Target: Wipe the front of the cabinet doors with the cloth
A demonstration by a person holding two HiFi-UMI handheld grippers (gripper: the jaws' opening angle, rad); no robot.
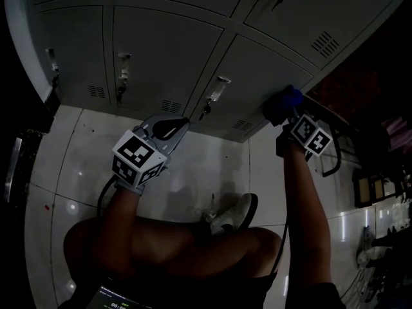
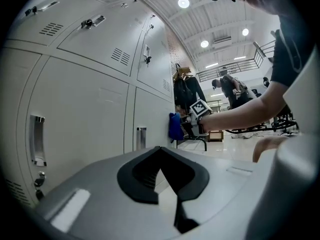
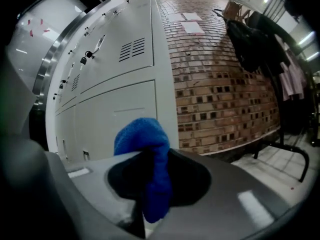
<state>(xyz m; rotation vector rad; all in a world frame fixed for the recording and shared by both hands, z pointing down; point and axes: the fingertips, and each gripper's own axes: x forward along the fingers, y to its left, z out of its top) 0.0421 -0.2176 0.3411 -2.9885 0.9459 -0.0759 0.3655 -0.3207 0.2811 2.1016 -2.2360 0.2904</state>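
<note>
Left gripper [image 2: 160,150] closed empty, right gripper [image 3: 148,158] pinching one cloth [image 3: 141,133] on door [image 3: 112,111]

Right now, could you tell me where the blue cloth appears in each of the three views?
Head view: upper right, cloth against the cabinet, ahead of the right gripper.
Left gripper view: small, right of centre, against the cabinet's end door.
Right gripper view: centre, clamped between the jaws.
Shared landmark: the cabinet's grey end door, beside the cloth in all three.
</note>
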